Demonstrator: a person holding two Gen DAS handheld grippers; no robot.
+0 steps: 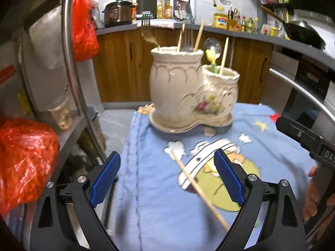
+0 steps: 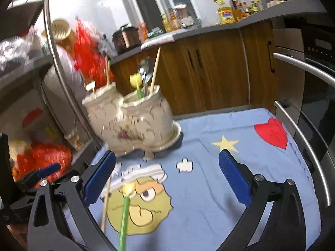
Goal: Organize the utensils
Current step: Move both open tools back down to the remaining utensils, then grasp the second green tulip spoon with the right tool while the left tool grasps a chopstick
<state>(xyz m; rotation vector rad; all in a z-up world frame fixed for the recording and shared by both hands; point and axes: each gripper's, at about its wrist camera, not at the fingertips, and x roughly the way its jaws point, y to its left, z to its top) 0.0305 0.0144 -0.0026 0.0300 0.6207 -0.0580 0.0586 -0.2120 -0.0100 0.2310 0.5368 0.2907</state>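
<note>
**Table surface and what lies on it**

Blue cartoon-print cloth (image 1: 150, 188) covers the table top. On it: cream ceramic holder (image 1: 178, 87) on its matching saucer (image 1: 159, 123) (far end, left of centre); wooden chopstick (image 1: 199, 188) lying loose; green-stemmed utensil with yellow tip (image 2: 125, 207), just beside that chopstick.

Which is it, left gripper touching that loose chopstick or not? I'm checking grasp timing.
Apart. The left wrist view shows the left gripper wide open, the chopstick lying on the cloth between its pads with clear gaps both sides.
</note>
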